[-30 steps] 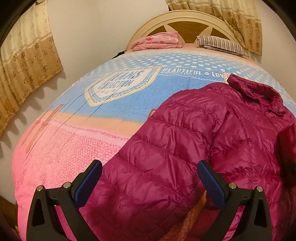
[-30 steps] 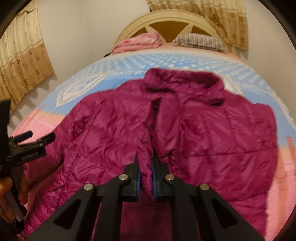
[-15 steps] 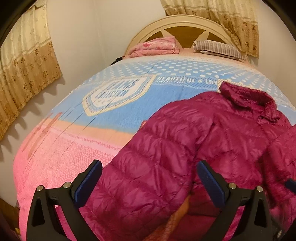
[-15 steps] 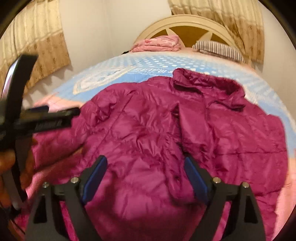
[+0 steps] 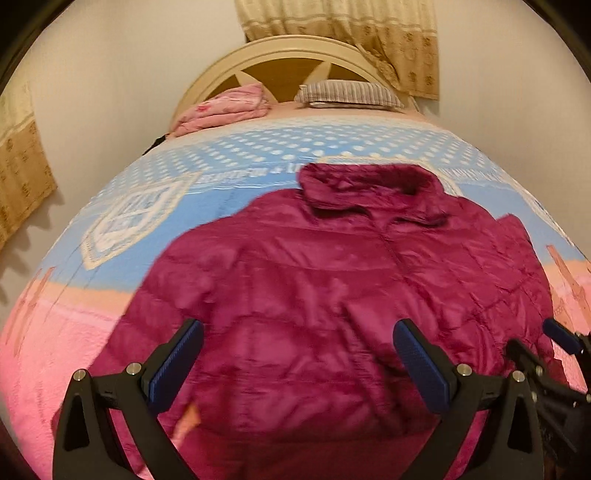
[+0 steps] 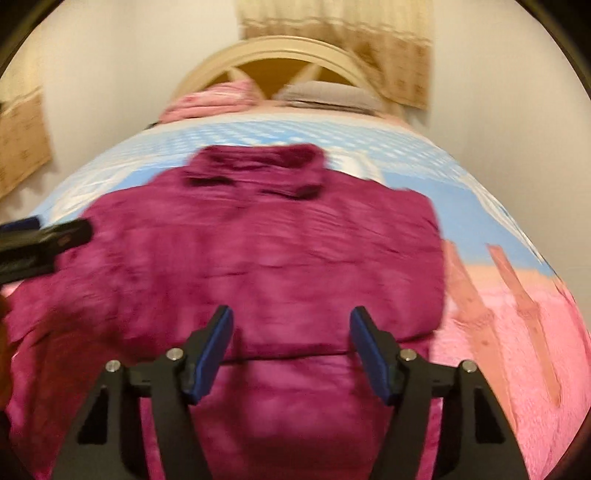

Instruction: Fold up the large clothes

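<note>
A magenta puffer jacket [image 5: 332,295] lies front up on the bedspread [image 5: 110,332], its collar [image 5: 369,188] pointing toward the headboard. My left gripper [image 5: 297,334] hovers open over the jacket's lower left part, with nothing between its blue pads [image 5: 177,362]. In the right wrist view the jacket [image 6: 258,240] is blurred. My right gripper [image 6: 291,317] hangs above the jacket's hem; its jaws are closing, a wide gap remains and the pads press on nothing. Each gripper shows at the edge of the other's view: the right gripper [image 5: 561,336] and the left gripper [image 6: 44,240].
A folded pink blanket [image 5: 225,110] and a striped pillow [image 5: 347,92] lie at the cream headboard [image 5: 288,48]. Curtains [image 5: 369,29] hang behind it and at the left wall [image 5: 22,166]. Bare bedspread [image 6: 517,314] lies to the jacket's right.
My right gripper let go of the jacket's front edge and opened, then narrowed a little. Both grippers swung rightward across the jacket. The left gripper stayed open.
</note>
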A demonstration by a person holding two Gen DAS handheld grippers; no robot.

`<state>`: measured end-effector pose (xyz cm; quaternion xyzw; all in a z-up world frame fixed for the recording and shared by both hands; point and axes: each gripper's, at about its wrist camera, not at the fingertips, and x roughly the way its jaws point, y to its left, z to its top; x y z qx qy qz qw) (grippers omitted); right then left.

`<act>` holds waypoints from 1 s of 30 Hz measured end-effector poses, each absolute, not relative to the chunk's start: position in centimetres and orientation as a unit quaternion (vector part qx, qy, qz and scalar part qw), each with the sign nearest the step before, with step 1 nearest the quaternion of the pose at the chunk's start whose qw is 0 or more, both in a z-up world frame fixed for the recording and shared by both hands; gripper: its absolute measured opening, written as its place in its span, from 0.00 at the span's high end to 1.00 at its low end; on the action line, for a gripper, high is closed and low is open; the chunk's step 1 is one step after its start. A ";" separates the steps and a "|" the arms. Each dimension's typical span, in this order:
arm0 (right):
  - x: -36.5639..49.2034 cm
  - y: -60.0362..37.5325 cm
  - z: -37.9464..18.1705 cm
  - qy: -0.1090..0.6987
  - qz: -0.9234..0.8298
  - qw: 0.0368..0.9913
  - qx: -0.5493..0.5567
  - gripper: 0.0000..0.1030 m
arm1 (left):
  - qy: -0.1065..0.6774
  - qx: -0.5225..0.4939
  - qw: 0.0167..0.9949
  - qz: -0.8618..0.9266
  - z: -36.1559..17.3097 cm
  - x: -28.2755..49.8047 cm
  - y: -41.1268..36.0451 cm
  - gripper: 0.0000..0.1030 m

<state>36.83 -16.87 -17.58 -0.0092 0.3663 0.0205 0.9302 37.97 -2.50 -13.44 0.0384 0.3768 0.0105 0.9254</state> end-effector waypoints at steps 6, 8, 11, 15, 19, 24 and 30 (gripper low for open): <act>37.6 -20.0 -18.7 0.365 -0.030 0.931 0.012 0.34 | 0.403 0.033 0.915 -0.010 -15.7 38.7 -4.9 0.01; 37.3 -20.7 -18.7 0.364 -0.033 0.931 0.017 0.34 | 0.406 0.039 0.913 -0.014 -16.3 38.8 -5.5 0.01; 37.4 -21.4 -19.3 0.360 -0.036 0.932 0.031 0.34 | 0.409 0.046 0.911 -0.022 -16.8 38.8 -6.0 0.16; 37.1 -21.7 -19.8 0.361 -0.034 0.931 0.040 0.34 | 0.428 0.038 0.901 -0.050 -17.7 39.0 -6.3 0.68; 36.8 -21.7 -19.8 0.357 -0.035 0.932 0.042 0.31 | 0.407 0.044 0.910 -0.065 -17.2 38.1 -6.5 0.88; 36.3 -21.6 -19.9 0.354 -0.035 0.933 0.043 0.26 | 0.384 0.052 0.921 -0.047 -15.7 36.9 -5.0 0.92; 36.4 -21.7 -20.1 0.357 -0.037 0.932 0.049 0.24 | 0.373 0.053 0.926 -0.024 -15.4 36.6 -1.8 0.92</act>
